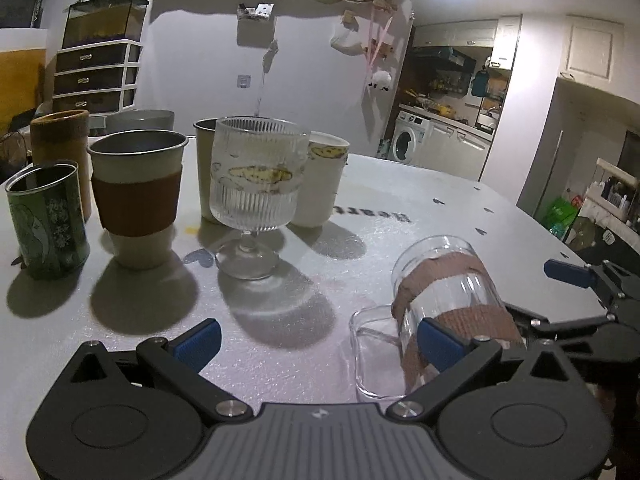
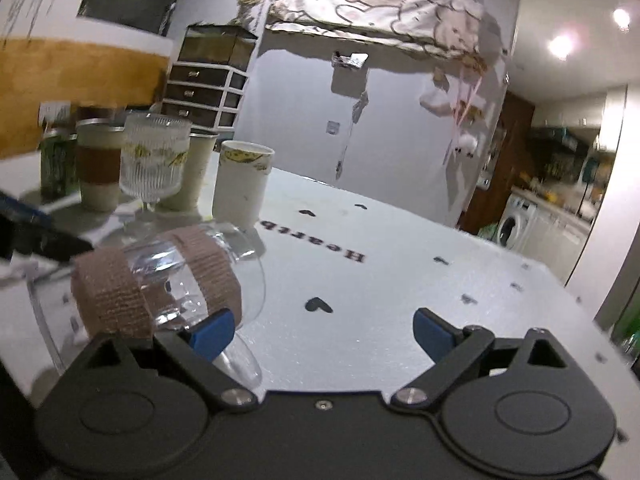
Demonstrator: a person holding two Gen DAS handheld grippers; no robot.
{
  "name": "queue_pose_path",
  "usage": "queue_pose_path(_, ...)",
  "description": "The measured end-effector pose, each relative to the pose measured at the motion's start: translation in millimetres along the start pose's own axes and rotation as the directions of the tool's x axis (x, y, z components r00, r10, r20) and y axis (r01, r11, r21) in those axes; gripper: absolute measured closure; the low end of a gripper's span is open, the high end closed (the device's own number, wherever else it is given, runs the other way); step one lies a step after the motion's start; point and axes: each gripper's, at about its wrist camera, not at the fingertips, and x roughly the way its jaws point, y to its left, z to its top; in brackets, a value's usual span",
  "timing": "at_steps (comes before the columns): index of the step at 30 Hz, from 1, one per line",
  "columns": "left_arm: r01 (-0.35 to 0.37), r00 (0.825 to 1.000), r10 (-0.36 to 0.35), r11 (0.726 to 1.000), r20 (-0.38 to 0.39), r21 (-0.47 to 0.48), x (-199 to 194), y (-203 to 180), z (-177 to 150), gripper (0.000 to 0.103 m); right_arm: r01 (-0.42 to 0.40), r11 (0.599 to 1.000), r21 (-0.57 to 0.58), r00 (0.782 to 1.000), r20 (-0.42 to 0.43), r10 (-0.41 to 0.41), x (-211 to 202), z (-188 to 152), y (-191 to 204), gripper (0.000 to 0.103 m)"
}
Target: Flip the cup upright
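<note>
Clear cup lay on side on table; left gripper and right gripper gaped wide, empty. Best: straddle taped body squarely, clamp, then rotate.

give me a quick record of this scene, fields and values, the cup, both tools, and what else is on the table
target: clear glass mug with tan bandage bands, lying on its side on the white table
left tool: open, holding nothing, mug beside its right finger
right tool: open, holding nothing, mug beside its left finger
upright nearby: ribbed stemmed glass, cup with brown sleeve, green tin
task state: not yet upright
</note>
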Motion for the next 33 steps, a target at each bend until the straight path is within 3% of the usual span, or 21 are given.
queue_pose_path(4,0.016,1.0,-0.016,1.0,-0.012,-0.001,-1,3,2,0.0,-0.008,0.998,0.057,1.0,-0.015,0.009,0,-2,-6,0.006)
queue_pose_path(9,0.036,0.999,-0.035,0.998,0.024,-0.044,-5,5,20,0.001,-0.038,0.969,0.243,0.999,-0.028,0.046,-12,-2,-23,0.006)
queue_pose_path(12,0.074,0.997,-0.072,0.995,0.018,-0.073,1,1,36,0.003,-0.103,0.927,0.36,0.993,-0.023,0.12,-19,-3,-29,0.006)
queue_pose_path(15,0.139,0.989,-0.144,0.985,-0.042,-0.098,17,-6,54,0.007,-0.202,0.864,0.461,0.973,-0.006,0.23,-22,-6,-33,0.006)
queue_pose_path(17,0.18,0.977,-0.191,0.978,-0.095,-0.109,31,-12,65,0.008,-0.225,0.851,0.474,0.967,0.0,0.256,-23,-8,-30,0.006)
queue_pose_path(21,0.202,0.958,-0.217,0.975,-0.19,-0.093,58,-29,81,0.009,-0.255,0.84,0.479,0.957,0.0,0.291,-21,-12,-26,0.006)
queue_pose_path(24,0.241,0.928,-0.246,0.969,-0.281,-0.05,80,-44,88,0.009,-0.26,0.834,0.487,0.954,-0.003,0.3,-19,-14,-25,0.006)
queue_pose_path(30,0.253,0.871,-0.239,0.967,-0.428,-0.025,121,-65,87,0.01,-0.267,0.82,0.506,0.951,-0.001,0.31,-17,-19,-28,0.006)
queue_pose_path(33,0.254,0.862,-0.221,0.967,-0.456,0.011,129,-74,83,0.012,-0.28,0.818,0.503,0.945,-0.004,0.326,-15,-19,-26,0.006)
